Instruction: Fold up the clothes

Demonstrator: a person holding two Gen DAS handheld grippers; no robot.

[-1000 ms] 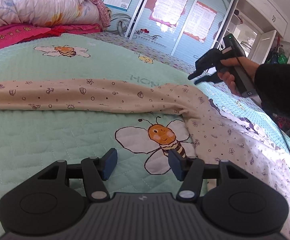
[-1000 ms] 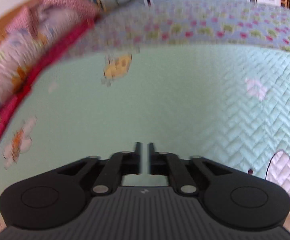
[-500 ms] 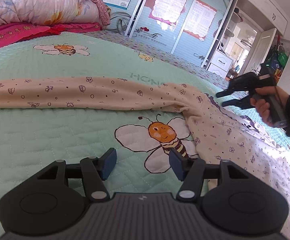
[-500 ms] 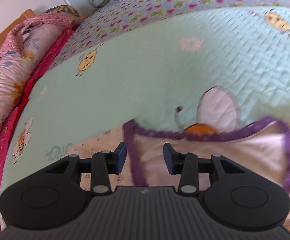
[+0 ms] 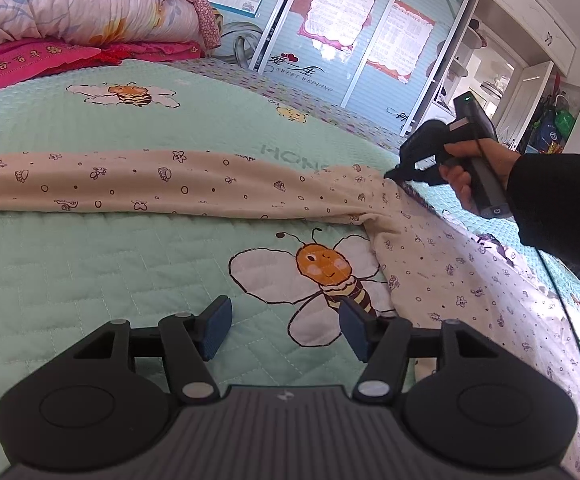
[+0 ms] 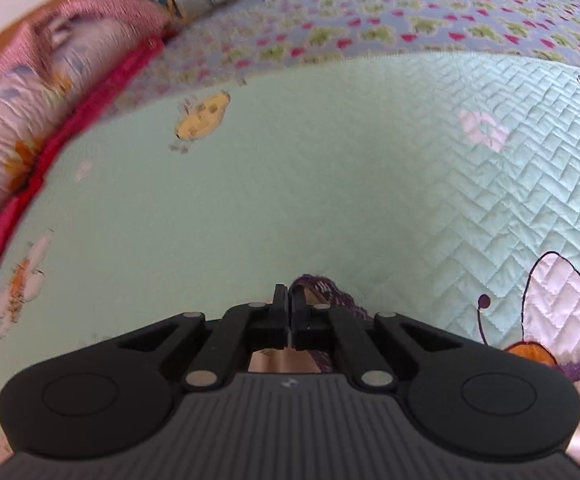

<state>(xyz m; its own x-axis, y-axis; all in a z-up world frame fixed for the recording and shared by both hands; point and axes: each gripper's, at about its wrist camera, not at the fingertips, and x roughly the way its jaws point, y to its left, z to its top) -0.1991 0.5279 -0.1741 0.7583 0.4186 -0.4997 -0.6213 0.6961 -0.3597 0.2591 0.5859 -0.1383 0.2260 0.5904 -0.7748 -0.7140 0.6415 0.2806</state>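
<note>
A cream garment printed with small flowers and dots lies across a mint-green quilted bedspread stitched with cartoon bees, one sleeve stretched flat toward the left and the body running off toward the lower right, its neckline edged in purple trim. The right gripper, held in a person's hand below a dark sleeve, has its fingers pressed together on that purple-trimmed edge of the garment — cloth shows between and just behind the tips in the right wrist view, and from the left wrist view the same tool meets the fabric where sleeve and body join. The left gripper hangs above the bedspread with its blue-padded fingers spread wide and nothing between them, a large embroidered bee lying just ahead of its right fingertip, beside the garment's edge. At the far side of the bed sit a floral quilt and a red folded blanket — behind them, sliding wardrobe doors carrying pink-bordered posters.
</note>
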